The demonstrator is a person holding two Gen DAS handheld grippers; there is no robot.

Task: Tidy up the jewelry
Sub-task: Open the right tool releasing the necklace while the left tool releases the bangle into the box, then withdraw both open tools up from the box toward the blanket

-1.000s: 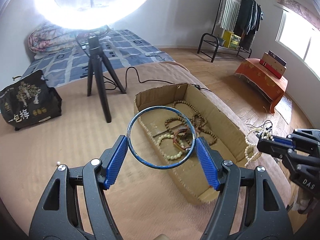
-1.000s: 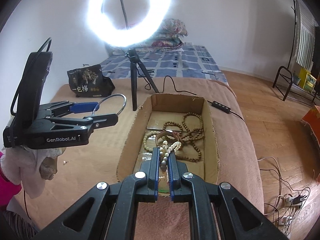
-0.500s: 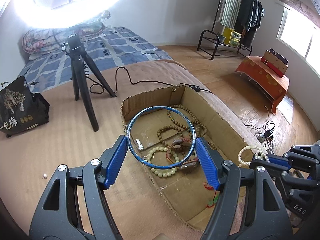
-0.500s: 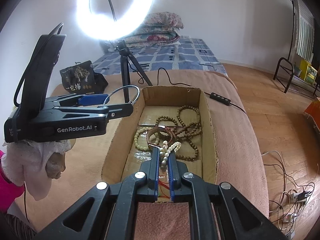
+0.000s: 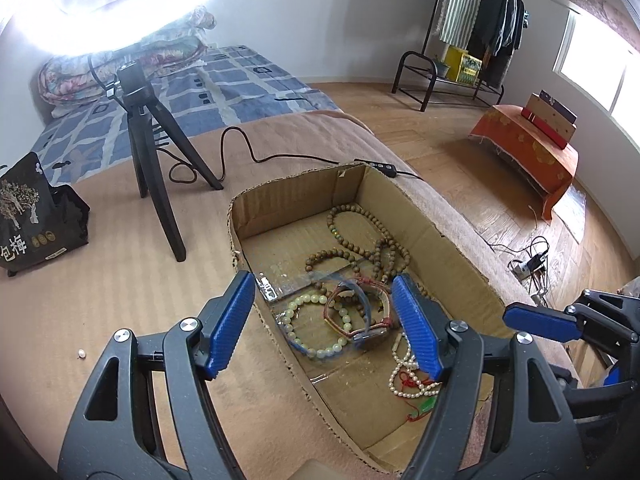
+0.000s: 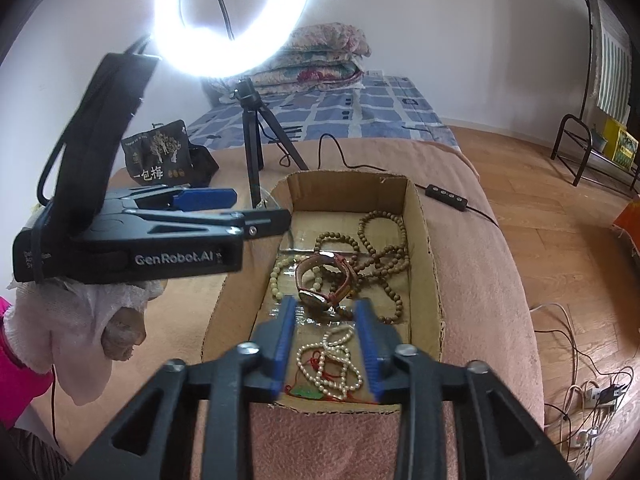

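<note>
Pearly white bead necklace (image 6: 329,364) lies loose on the cardboard box (image 6: 420,216) floor between the right gripper (image 6: 325,340) jaws, which are opening; left gripper (image 5: 325,320) jaws stand wide apart, empty, over the bracelets (image 5: 320,320)

A glowing white ring light (image 6: 232,20) on a black tripod (image 5: 152,168) stands upper left. A black printed bag (image 5: 32,216) sits at far left. A black metal clothes rack (image 5: 472,32) occupies the upper right.

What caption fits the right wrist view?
Right gripper opening above the pearl necklace lying in the cardboard box.
</note>
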